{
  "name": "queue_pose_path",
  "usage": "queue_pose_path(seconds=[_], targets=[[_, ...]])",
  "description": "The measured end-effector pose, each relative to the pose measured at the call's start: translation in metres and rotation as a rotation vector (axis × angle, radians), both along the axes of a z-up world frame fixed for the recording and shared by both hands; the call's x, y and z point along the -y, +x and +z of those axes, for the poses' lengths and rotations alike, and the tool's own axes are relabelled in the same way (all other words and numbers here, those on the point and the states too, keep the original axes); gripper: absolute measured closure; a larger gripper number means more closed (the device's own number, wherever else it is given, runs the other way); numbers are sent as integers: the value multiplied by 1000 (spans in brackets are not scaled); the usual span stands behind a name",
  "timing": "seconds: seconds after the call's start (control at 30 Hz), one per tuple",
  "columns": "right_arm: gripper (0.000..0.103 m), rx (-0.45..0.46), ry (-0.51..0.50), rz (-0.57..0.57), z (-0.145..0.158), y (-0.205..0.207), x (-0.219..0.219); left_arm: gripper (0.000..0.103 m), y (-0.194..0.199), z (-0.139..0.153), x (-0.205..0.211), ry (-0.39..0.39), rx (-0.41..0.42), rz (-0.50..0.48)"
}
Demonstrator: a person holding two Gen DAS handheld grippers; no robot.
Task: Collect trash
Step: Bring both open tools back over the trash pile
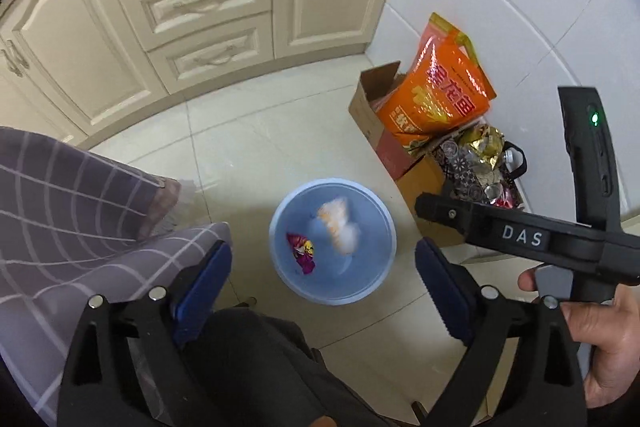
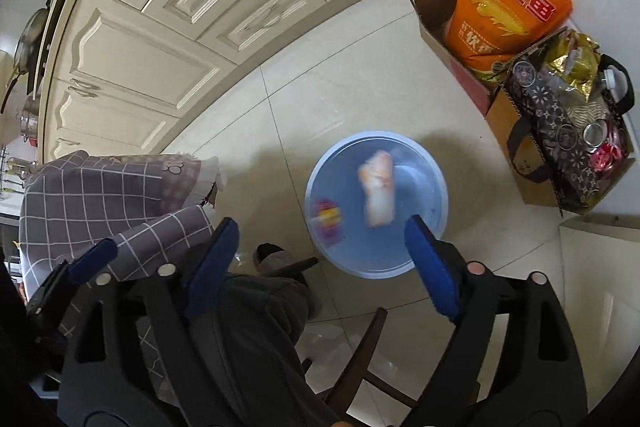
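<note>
Both tools hang open and empty above a pale blue bin (image 1: 333, 241) on the tiled floor (image 1: 256, 147) — left tool (image 1: 323, 267), right tool (image 2: 320, 259). Inside the bin lie a blurred white-and-orange wrapper (image 2: 378, 189) and, near its left wall, a purple candy wrapper (image 1: 302, 253).

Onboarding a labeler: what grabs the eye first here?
The blue bin on the floor, mid-frame, with a blurred white-orange wrapper and a purple wrapper in it. Then the orange bag standing in a box by the wall. Both hand-held grippers, left and right, are open above the bin.
</note>
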State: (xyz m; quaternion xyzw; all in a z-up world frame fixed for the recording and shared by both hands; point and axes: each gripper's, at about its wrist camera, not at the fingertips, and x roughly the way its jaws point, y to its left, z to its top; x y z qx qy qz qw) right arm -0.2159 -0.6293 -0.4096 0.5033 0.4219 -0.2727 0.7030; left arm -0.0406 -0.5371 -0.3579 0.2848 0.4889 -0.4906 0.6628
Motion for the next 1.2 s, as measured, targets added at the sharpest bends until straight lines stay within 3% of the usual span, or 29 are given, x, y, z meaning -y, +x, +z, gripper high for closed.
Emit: queue_pose_path(seconds=[0.07,0.27,0.73,0.9,1.2], targets=[[6,-9,-24,0,6,0,-2,12,2,14,-8,-28,16,12],[6,8,-98,18,41,9,-13,10,2,64,-36,-140,71,50],[6,176,-312,127,175,58,-65,9,26,175,-126,-373,202,194],[6,242,-372,204,216,87,-93,8,42,203,-162,-422,256,268],[6,322,-424,351,257,138,-152,8,65,238,-234,-490,346,411]])
